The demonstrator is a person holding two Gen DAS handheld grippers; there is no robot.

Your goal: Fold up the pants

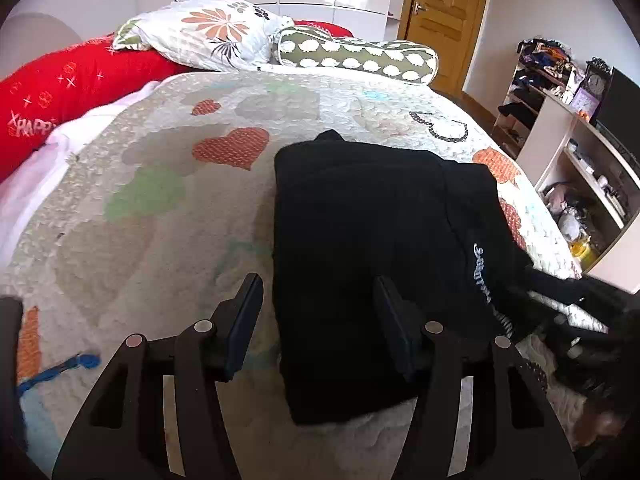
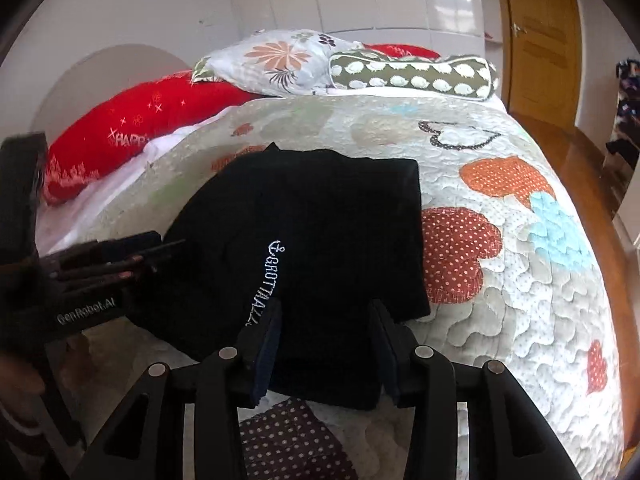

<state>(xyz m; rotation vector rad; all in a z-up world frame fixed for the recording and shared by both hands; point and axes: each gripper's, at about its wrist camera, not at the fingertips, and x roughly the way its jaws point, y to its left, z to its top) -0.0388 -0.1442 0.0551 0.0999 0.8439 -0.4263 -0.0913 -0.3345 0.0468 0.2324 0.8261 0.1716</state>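
Pants: black pants (image 1: 372,248), folded into a compact block, lay on the quilt in the centre to lower right of the left wrist view; in the right wrist view they filled the centre, with white embroidered lettering (image 2: 266,280) running down the fabric.
Left gripper: the left gripper (image 1: 316,320) sat at the bottom of its own view with jaws parted and released; the left edge of the pants lay in the gap, the right finger (image 1: 394,332) stood over the black fabric, and the left finger (image 1: 244,320) stood over bare quilt. It showed also at the left edge of the right wrist view, blurred.
Right gripper: the right gripper (image 2: 328,348) sat at the bottom centre of its view, jaws partly apart with the near edge of the pants between them; whether the pads pressed the cloth could not be told.
Quilt: a pale quilt (image 1: 160,184) with orange, green and grey heart patches covered the bed.
Pillows: a floral pillow (image 1: 208,32), a green bolster (image 1: 356,56) with white shapes and a red cushion (image 1: 72,84) lay across the upper part of both views.
Surroundings: a wooden door (image 1: 448,8) stood at upper right; open shelves (image 1: 576,168) occupied the right edge of the left wrist view.
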